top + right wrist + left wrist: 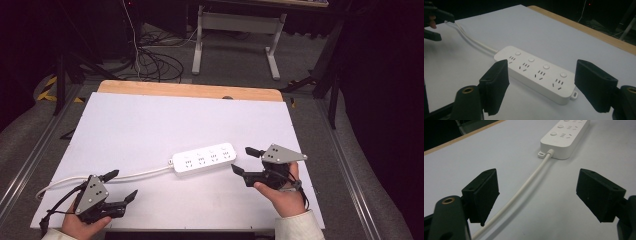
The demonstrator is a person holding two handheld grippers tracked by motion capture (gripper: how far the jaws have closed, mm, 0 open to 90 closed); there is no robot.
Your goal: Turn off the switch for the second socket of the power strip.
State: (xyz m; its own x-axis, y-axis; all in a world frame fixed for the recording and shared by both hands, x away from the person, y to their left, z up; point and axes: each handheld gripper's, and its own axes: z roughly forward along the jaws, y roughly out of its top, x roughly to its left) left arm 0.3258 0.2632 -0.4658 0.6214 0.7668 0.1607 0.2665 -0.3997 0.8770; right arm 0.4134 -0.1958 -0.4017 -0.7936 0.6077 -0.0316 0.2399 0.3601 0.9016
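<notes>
The power strip [204, 158] lies flat near the middle of the white table top [150, 125], a long white plastic block with rounded corners. Its top carries four socket groups, each with a round button beside it; no brand or lettering can be read on it. A small mounting tab sticks out at each end. A smooth, round white cord [100, 178] leaves its 9 o'clock end and curves off toward the table's 8 o'clock edge.

The right gripper [246, 161] sits just off the strip's 3 o'clock end, its jaws spread wide with nothing between them and not touching it. The left gripper [122, 186] rests at about 7 o'clock, also wide open, its matte black wedge-shaped pads [486, 195] standing either side of the cord without pressing it. A bare wooden strip [190, 90] edges the table at 12 o'clock.
</notes>
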